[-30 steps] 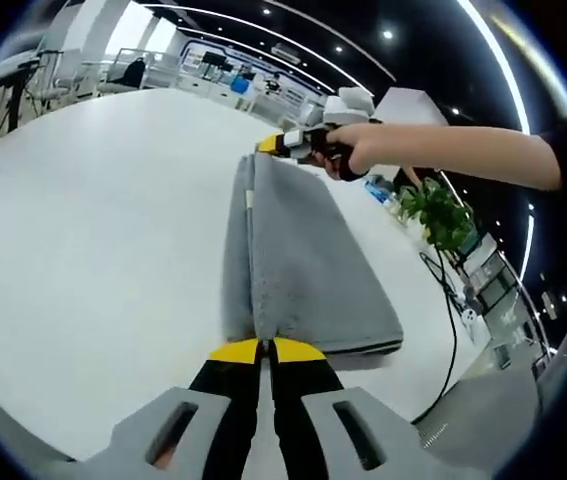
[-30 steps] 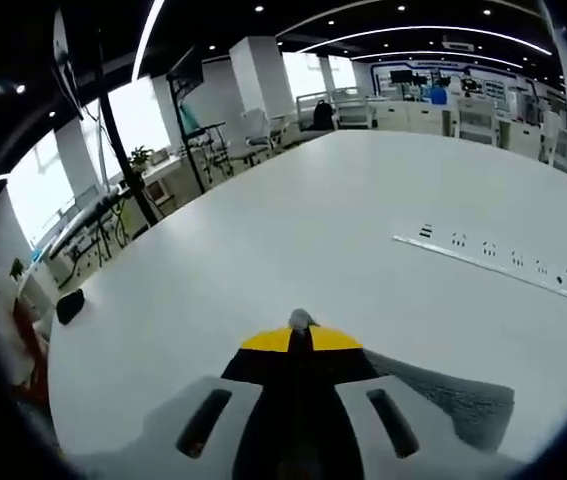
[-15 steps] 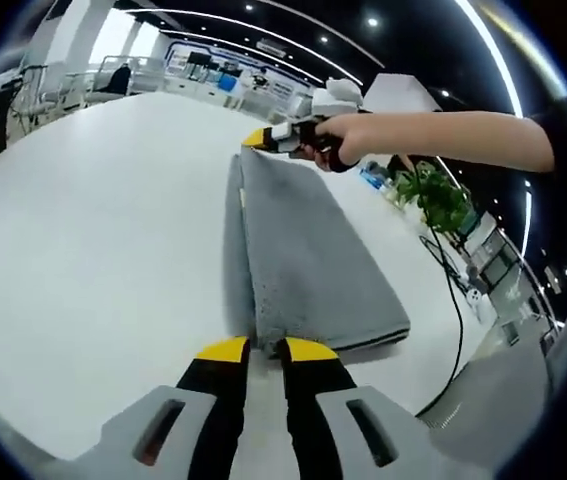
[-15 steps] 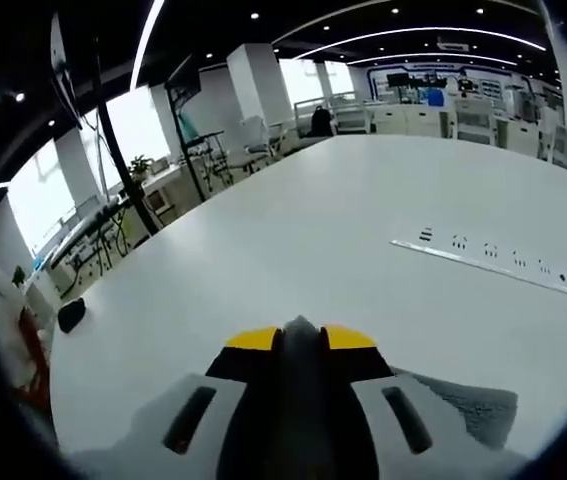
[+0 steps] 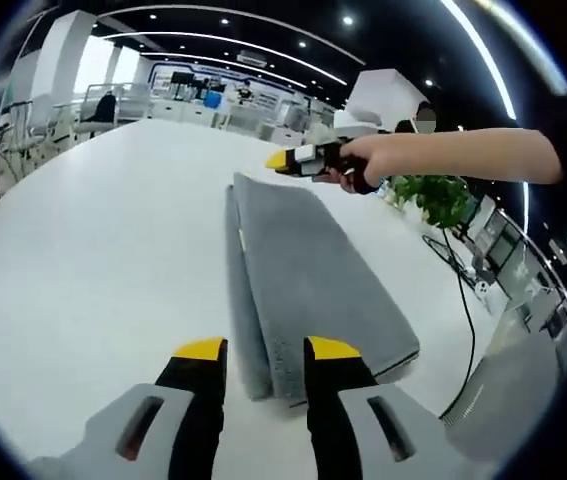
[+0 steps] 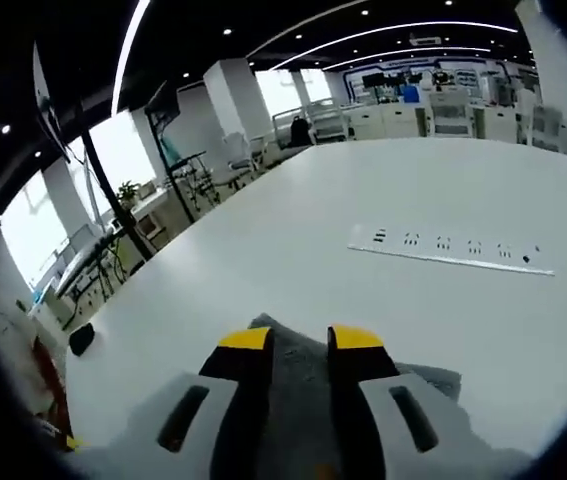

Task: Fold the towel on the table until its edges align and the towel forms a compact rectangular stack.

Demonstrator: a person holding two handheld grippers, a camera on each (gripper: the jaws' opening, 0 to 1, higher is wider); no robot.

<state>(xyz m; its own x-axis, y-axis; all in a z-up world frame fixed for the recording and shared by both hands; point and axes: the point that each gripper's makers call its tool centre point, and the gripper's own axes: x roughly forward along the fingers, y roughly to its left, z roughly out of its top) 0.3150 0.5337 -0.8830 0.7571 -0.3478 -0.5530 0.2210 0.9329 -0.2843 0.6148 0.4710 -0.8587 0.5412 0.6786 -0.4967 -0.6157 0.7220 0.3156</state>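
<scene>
Left gripper view: the towel lies on the table as a long grey strip, folded lengthwise, running from our left gripper away to the right gripper at the far end. Left jaws stand apart with a clear gap, the near towel end showing between the yellow tips; they grip nothing. The far gripper, held by a hand, sits just above the far end; we cannot tell its jaw state from here. A plant stands off the table's right edge.

Right gripper view: the right gripper has its jaws parted, grey cloth lying under and between them, not pinched. A power strip lies well apart on the table beyond.

Judgement: the lengthwise fold looks done and both ends released; the step in hand is likely re-gripping for a crosswise fold. To do it well, we should pinch all layers at one end's corners, carry that end flat over to the other, and match edges before letting go.
</scene>
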